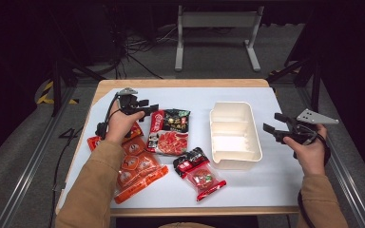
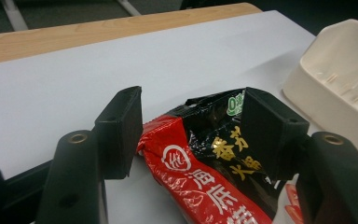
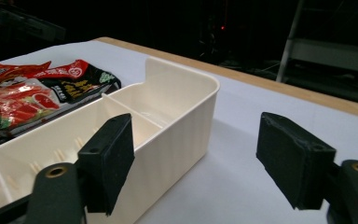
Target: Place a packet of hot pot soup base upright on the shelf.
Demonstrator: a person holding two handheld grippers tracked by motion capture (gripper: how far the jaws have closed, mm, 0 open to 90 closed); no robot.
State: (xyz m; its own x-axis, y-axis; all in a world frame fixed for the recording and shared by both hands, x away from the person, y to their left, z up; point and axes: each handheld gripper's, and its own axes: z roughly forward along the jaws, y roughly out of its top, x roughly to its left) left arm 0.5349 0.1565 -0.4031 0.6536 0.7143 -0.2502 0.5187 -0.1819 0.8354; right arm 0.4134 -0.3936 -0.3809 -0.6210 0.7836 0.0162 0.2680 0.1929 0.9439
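Two grippers are over the table, and both have their jaws wide apart with nothing held. The landmark here is the cream box (image 1: 235,135) with dividers, which sits empty on the white table top (image 1: 275,175). The left gripper (image 1: 148,109) is on the left side of the box, at the far end of the red and black snack bag (image 1: 170,131). In the left gripper view, that bag's top corner (image 2: 200,140) lies right between the two black jaws, close to touching them, but they have not squeezed it. The bag lies flat with its long side running the same way as the box's long side, just beside the box. The right gripper (image 1: 275,127) hangs on the right side of the box, near its wall. So the left hand is much nearer the bag, and I think it will pinch that top edge next. Other snack packs lie to the left of the box, nearer the person.
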